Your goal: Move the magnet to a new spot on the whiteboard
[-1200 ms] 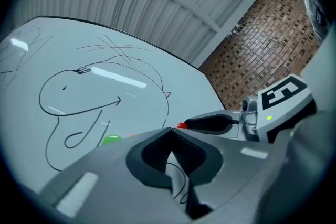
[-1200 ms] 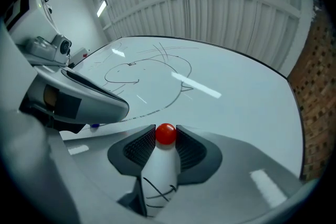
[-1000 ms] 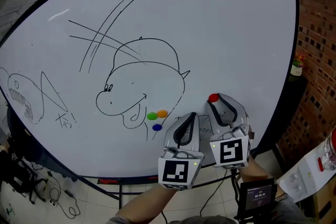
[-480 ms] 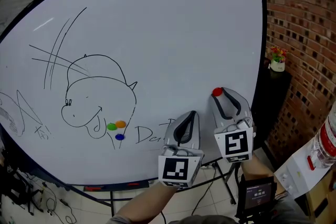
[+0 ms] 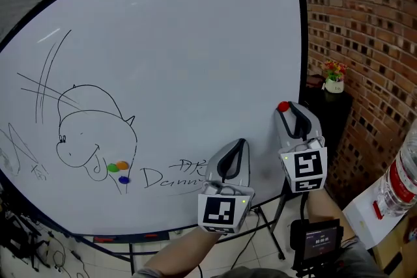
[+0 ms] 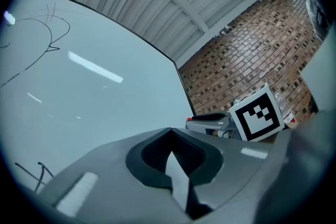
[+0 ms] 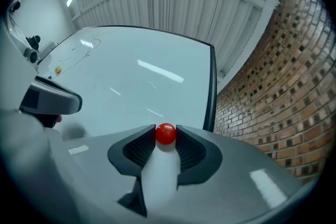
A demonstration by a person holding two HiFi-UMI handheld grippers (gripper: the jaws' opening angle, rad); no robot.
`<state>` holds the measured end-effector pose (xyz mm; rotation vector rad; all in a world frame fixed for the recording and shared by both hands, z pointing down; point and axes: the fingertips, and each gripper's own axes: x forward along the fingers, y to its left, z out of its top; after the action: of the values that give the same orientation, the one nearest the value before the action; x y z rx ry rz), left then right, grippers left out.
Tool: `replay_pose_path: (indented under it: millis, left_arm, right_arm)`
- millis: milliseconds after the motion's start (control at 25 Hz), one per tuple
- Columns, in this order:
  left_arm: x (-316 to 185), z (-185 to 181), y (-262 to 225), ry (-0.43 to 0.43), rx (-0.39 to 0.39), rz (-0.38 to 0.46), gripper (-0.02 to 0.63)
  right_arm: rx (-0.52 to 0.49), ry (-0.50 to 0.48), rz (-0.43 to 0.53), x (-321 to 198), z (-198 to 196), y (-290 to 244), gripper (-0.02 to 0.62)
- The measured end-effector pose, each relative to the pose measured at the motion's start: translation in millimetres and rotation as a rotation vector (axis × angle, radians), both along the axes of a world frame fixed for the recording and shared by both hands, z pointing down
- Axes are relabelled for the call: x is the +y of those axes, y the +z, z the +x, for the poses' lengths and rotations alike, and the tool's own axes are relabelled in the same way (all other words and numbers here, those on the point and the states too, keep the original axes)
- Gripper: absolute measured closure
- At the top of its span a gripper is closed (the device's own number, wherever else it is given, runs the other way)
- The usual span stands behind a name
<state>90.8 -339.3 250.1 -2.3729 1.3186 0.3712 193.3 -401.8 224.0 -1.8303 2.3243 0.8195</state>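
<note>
The right gripper point(image 5: 287, 110) is clamped on a small red magnet point(image 7: 166, 134), pinched at the jaw tips near the whiteboard's point(image 5: 195, 42) lower right edge; it may be touching the surface, though that is unclear. The left gripper point(image 5: 238, 144), just to its left, has its jaws together on nothing. Green point(image 5: 113, 167), orange point(image 5: 122, 165) and blue point(image 5: 124, 180) magnets sit far left by the drawing.

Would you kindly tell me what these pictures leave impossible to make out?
- Whether the red magnet touches the whiteboard: head view, the right tongs hide any contact.
- End of the handwriting: head view, behind the left tongs.
- Screen text: head view, too small.
</note>
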Motion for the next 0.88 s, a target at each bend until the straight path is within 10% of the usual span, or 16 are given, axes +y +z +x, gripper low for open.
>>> replay_pose_path:
  millis: [880]
  left_arm:
    - [-14.3, 26.2, 5.8, 0.006, -0.006, 0.000, 0.611]
  right_arm:
    - [-0.292, -0.237, -0.031, -15.2, 41.9, -2.4, 0.468]
